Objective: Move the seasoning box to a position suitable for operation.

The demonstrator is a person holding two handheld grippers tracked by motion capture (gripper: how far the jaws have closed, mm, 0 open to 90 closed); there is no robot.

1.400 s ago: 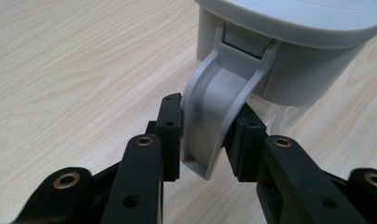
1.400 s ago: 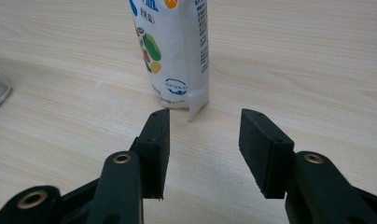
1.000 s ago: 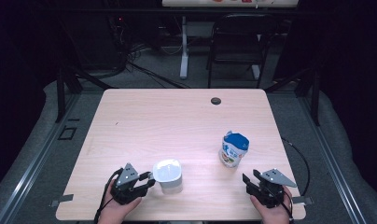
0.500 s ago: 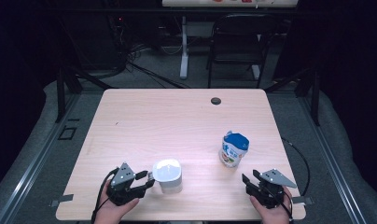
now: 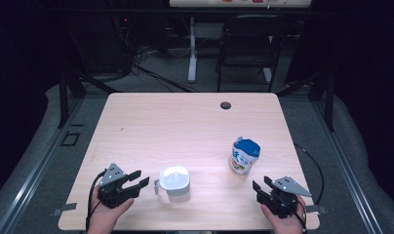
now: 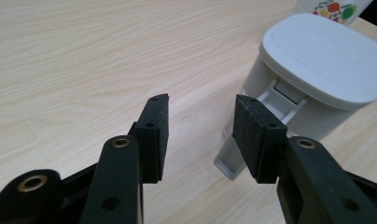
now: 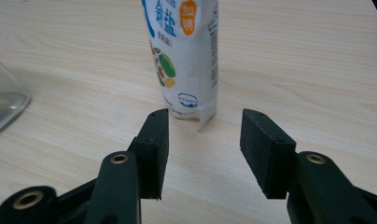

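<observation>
The table had a pale wood-grain top with a smooth, matt finish and a small dark round plug set into it. The lidded container looked like off-white plastic, smooth with a soft satin sheen, its latch of the same plastic. The pouch looked like glossy printed film, white with coloured print and a crimped seam along its edge. The left gripper and right gripper were of black matt plastic, their pads slightly rough like dense foam or rubber, with brass-coloured metal bushings at the pivots. A grey plate on the right gripper looked flat and dull.
</observation>
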